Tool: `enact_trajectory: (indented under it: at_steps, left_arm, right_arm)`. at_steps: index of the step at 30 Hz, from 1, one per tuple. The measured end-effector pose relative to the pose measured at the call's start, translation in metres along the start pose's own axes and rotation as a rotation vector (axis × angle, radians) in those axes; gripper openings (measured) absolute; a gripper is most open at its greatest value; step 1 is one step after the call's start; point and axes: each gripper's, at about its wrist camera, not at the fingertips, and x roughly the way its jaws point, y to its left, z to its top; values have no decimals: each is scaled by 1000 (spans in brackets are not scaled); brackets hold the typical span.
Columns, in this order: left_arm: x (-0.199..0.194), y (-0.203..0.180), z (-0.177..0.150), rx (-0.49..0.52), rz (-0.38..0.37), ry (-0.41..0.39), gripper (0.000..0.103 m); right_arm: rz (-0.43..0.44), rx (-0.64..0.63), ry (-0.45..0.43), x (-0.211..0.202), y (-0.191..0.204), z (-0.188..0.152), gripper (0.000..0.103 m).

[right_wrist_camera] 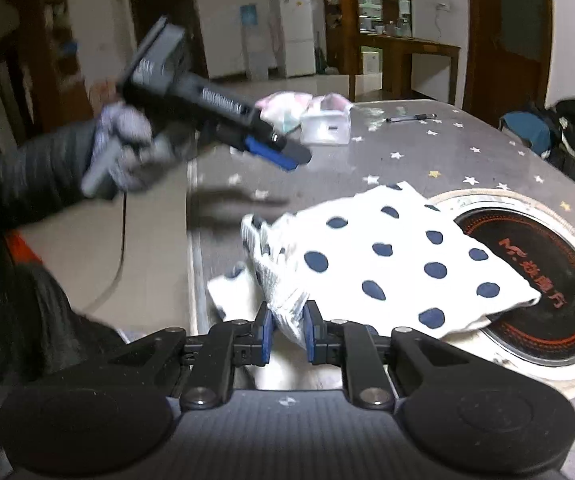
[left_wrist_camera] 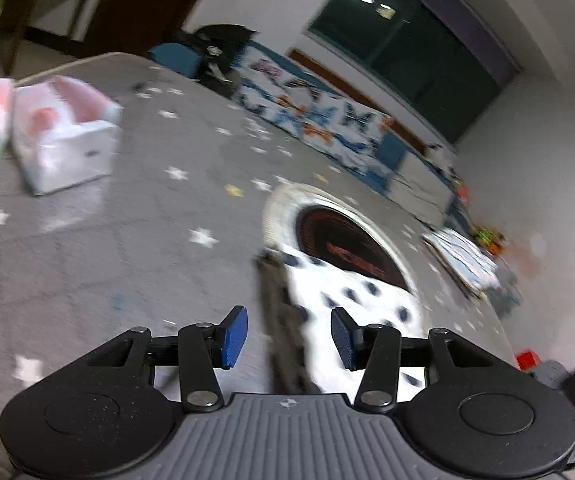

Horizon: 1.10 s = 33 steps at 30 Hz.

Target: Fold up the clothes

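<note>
- Looking along the left gripper (left_wrist_camera: 289, 338) from its wrist camera, the blue pads stand well apart with nothing pressed between them; beyond the gap lies the polka-dot garment (left_wrist_camera: 351, 304), blurred, its far end lapping over the round hotplate (left_wrist_camera: 347, 244) set into the star-patterned table (left_wrist_camera: 127, 216). Two pink-and-white bags (left_wrist_camera: 63, 132) sit toward the table's far left corner.
- Seen from the right wrist, the right gripper (right_wrist_camera: 289, 334) has its jaws narrow, pinching a bunched edge of the polka-dot garment (right_wrist_camera: 399, 264) near the table's (right_wrist_camera: 407, 156) near edge; the cloth spreads over the hotplate's (right_wrist_camera: 547, 280) rim. A gloved hand (right_wrist_camera: 127, 152) holds the left gripper (right_wrist_camera: 287, 158) above the table's left edge. A pen (right_wrist_camera: 411, 118) lies near the far edge.
</note>
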Motion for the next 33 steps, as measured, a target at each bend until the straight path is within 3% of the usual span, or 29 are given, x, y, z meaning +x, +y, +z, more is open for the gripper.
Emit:
enact_trajectory:
  at_steps: [8,13,19,28,33]
  left_arm:
    - [14,-37,-21,127,-139,82,48]
    - [7,-38,-38,149,-157,124,48]
    - [1,-46,-58,198,-180,172,48]
    - [-11,-60,-48,235,-204,130,49]
    - [9,-77,-53,256,-250,169,50]
  right_arm:
    - [-37,-84,33,2,15,-7,16]
    - [-49,-90,41,4,20,-11,17]
    - [-89,-27,67,0,9,-16,27]
    - [-157,430,-54,-15,-62,-23,31]
    - [-184,659,-132,-6,-113,-32,35]
